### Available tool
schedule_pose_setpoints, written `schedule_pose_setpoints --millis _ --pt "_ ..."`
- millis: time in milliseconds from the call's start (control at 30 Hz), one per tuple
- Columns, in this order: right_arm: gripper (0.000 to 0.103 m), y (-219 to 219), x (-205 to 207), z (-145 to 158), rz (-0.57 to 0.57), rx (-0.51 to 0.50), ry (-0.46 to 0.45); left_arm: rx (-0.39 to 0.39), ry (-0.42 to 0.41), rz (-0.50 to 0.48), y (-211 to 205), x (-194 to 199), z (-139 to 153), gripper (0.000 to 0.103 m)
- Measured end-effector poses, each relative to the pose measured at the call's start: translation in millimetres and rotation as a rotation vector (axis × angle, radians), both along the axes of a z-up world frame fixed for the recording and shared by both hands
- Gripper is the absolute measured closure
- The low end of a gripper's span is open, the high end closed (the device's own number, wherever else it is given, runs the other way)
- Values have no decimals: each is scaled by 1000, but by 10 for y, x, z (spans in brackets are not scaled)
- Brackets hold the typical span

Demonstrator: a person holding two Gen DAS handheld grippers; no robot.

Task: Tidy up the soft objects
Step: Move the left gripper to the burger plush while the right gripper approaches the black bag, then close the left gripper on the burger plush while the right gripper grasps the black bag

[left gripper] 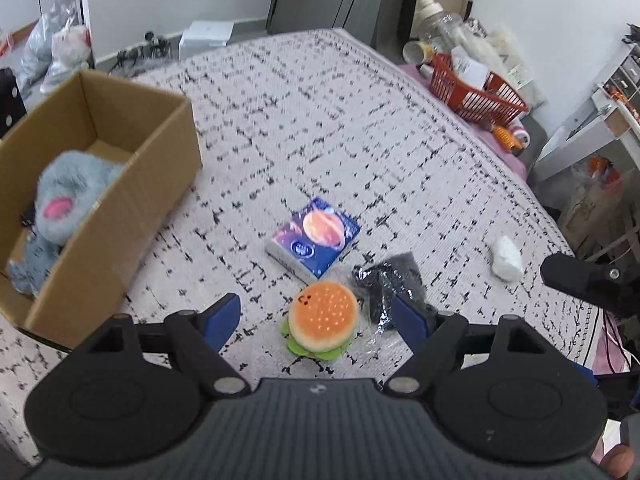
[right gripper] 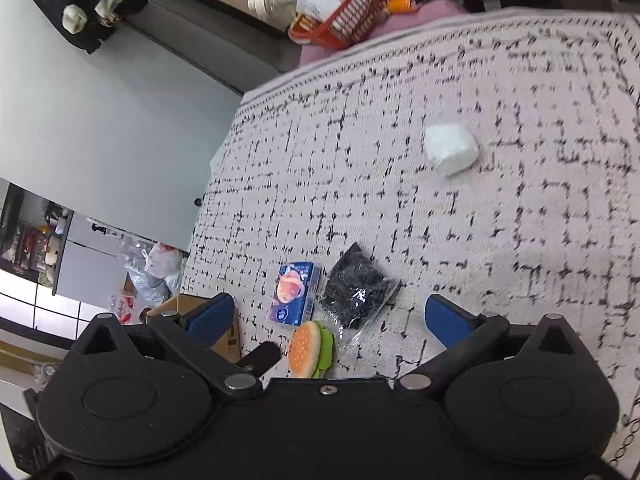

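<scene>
The left claw (left gripper: 316,316) hangs with its blue-padded fingers spread wide apart, gripping nothing, and the plush hamburger sits on the surface between them without touching either pad. The right claw (right gripper: 332,316) is likewise spread wide and grips nothing, looking across the same surface from the other side.

The whole scene rests on a pale woven bed cover with a broken black grid pattern (left gripper: 320,120). At its left stands an open brown cardboard box (left gripper: 132,208), and inside it lies a fluffy grey plush animal with a pink ear patch (left gripper: 68,200). Beyond the far right corner of the cover sits a red plastic basket (left gripper: 476,92) filled with bottles and papers.

Near the middle lies a flat blue tissue pack printed with an orange planet (left gripper: 316,238). Just beside it to the right is a black bundle in a clear crinkled plastic bag (left gripper: 384,280), touching or nearly touching the burger. The small plush hamburger with an orange bun and green felt lettuce (left gripper: 322,322) lies just in front of the tissue pack. Well apart to the right is a small white soft wad (left gripper: 506,258), alone on the cover
</scene>
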State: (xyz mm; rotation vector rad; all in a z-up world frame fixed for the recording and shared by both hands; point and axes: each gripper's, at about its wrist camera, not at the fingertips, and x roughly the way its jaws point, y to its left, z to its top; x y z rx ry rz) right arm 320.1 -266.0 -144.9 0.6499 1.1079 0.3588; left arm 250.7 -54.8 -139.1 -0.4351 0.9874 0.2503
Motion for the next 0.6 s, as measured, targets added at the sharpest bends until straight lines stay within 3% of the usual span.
schedule_pose_setpoints --millis 433,567,600 --pt "0 235 256 -317 2 -68 84 -61 72 1 20 238 -397 23" --pt "0 369 339 -384 27 -100 94 -83 84 -1 38 267 -490 27" --pt "0 407 355 -400 37 -110 95 -88 87 -1 48 270 -512 31"
